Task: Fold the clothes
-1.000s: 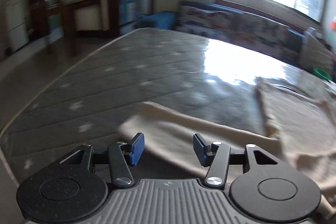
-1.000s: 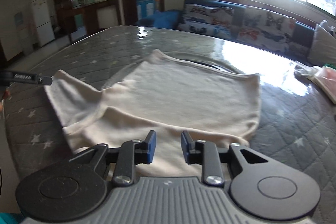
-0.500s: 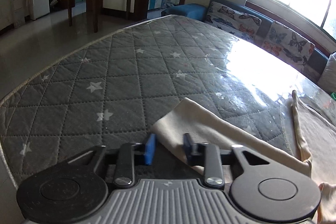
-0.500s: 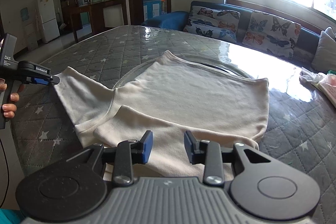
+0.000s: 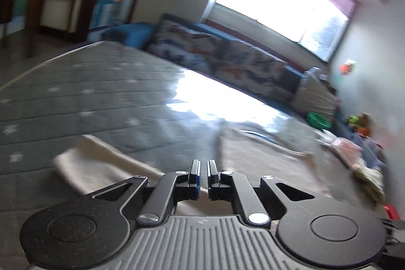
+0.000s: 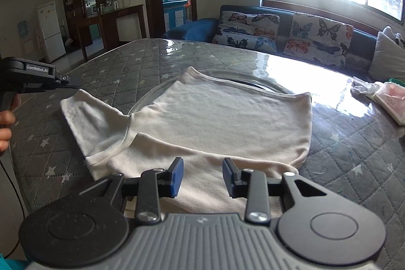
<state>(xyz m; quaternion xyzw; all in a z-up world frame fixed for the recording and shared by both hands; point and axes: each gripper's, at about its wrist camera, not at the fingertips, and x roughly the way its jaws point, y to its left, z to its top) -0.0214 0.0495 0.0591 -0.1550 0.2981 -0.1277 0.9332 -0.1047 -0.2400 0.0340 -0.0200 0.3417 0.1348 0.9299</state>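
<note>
Left gripper (image 5: 203, 177): jaws drawn almost together, only a thin slit between the blue pads. No cloth visible in that slit, though the view is blurred; from the right wrist view its tip (image 6: 73, 82) sits at the far corner of the sleeve (image 6: 93, 118), and I cannot tell whether it pinches the edge or merely touches it.

Right gripper (image 6: 202, 177): jaws wide apart, nothing between them, hovering just above the near hem of the shirt (image 6: 222, 123).

The shirt is cream, lying flat on the grey quilted mattress (image 6: 354, 163) with star pattern. One sleeve spreads out toward the left; the near edge is doubled over into a band across the front. The far hem lies close to the glare patch on the mattress.

Beyond: a sofa with butterfly cushions (image 6: 316, 38) under the window, a small heap of other cloth (image 6: 387, 98) at the mattress's right edge.

Judgement: early in the fold. The step in hand looks like taking the spread sleeve to bring it in over the body.

Next move calls for a sure pinch on the sleeve corner, then a carry across toward the middle, low and flat, so the layer underneath does not drag. The right gripper probably needs to hold down or grip the near hem to keep the body from shifting.
</note>
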